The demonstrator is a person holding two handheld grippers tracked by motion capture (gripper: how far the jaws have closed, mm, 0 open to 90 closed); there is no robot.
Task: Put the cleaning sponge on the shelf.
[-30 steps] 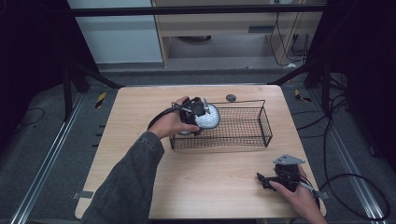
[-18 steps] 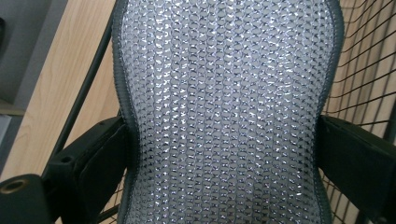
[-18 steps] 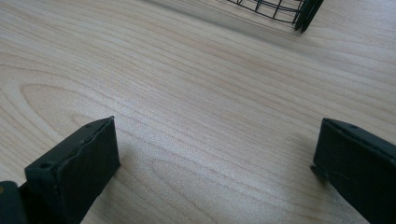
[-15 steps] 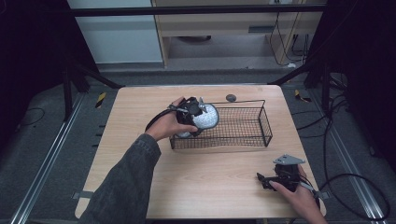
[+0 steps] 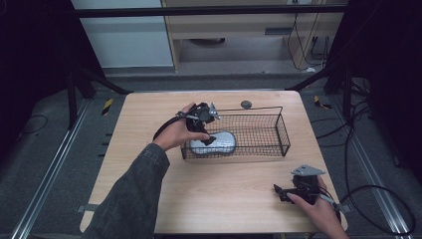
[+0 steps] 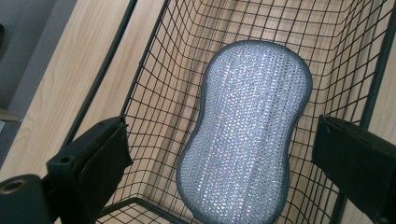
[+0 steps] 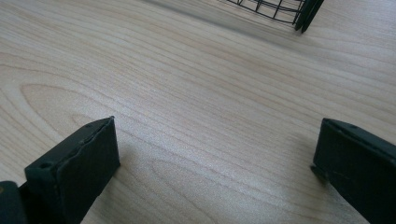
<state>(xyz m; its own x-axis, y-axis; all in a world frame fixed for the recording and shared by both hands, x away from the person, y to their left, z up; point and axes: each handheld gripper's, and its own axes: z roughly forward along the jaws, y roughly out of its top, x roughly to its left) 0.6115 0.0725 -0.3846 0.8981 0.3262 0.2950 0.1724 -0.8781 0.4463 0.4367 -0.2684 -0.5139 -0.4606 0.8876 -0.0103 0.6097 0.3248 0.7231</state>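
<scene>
A wooden table (image 5: 149,129) carries a black wire basket (image 5: 278,130) on its far half. Inside the basket's left end lies a silvery scrubbing pad (image 5: 219,143), flat on the mesh floor; in the left gripper view the pad (image 6: 247,126) sits between the two jaws without touching either. The left gripper (image 5: 208,130) hangs over the basket's left end with its jaws spread apart and nothing in them. The right gripper (image 5: 282,191) rests at the near right of the table, jaws wide apart and empty. A small dark round thing (image 5: 246,104) lies just beyond the basket. Judging by this, the pad is placed in the basket; the next move calls for lifting the left gripper straight up, clear of the wire rim
</scene>
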